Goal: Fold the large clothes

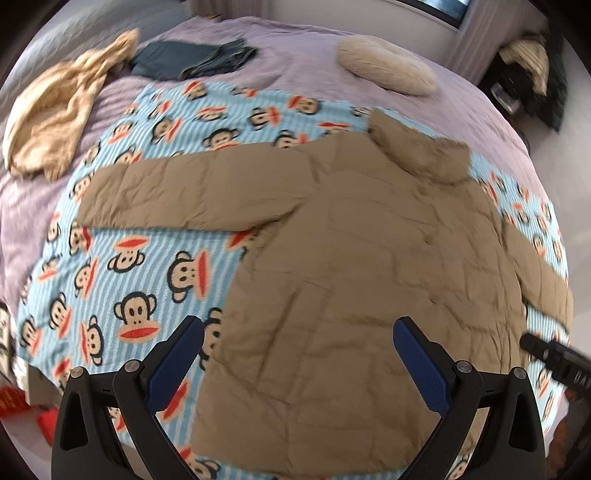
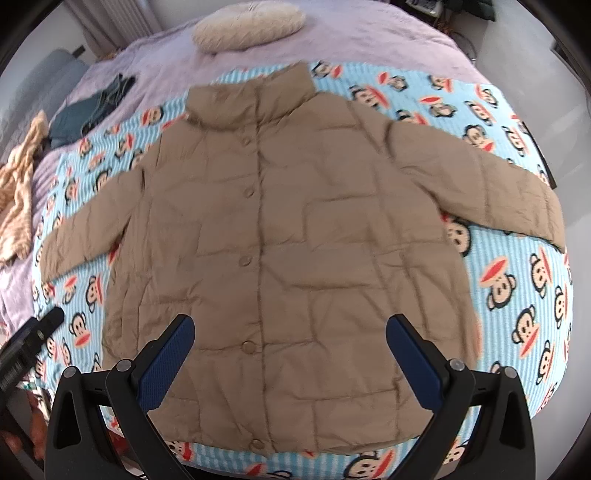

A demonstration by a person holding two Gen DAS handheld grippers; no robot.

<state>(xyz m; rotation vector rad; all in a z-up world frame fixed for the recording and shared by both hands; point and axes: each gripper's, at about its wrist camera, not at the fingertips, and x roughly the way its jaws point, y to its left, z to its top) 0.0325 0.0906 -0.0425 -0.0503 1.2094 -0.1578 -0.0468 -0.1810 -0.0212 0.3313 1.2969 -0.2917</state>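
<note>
**Puffer jacket spread flat, both grippers above it**

On the bed, over a light-blue striped blanket printed with monkey faces (image 2: 517,280), a tan quilted puffer jacket with snap buttons (image 2: 280,236) lies front-up, collar toward the far side, both sleeves stretched outward. Reading left to right in the right wrist view: a cream knitted garment (image 2: 18,184) lies crumpled on the lilac bedspread (image 2: 369,40); beside it, folded dark blue-grey clothes (image 2: 92,110); then the jacket; beyond its collar, a cream fluffy round cushion (image 2: 249,24). The left gripper (image 1: 297,363) hovers over the jacket's lower left part, near its edge, jaws spread wide and empty; the same garment (image 1: 55,110), folded clothes (image 1: 192,59) and cushion (image 1: 388,70) appear in its view. The right gripper (image 2: 290,360) hovers over the jacket's lower front near the button line, jaws likewise wide apart, touching nothing. Both views are slightly blurred.
</note>
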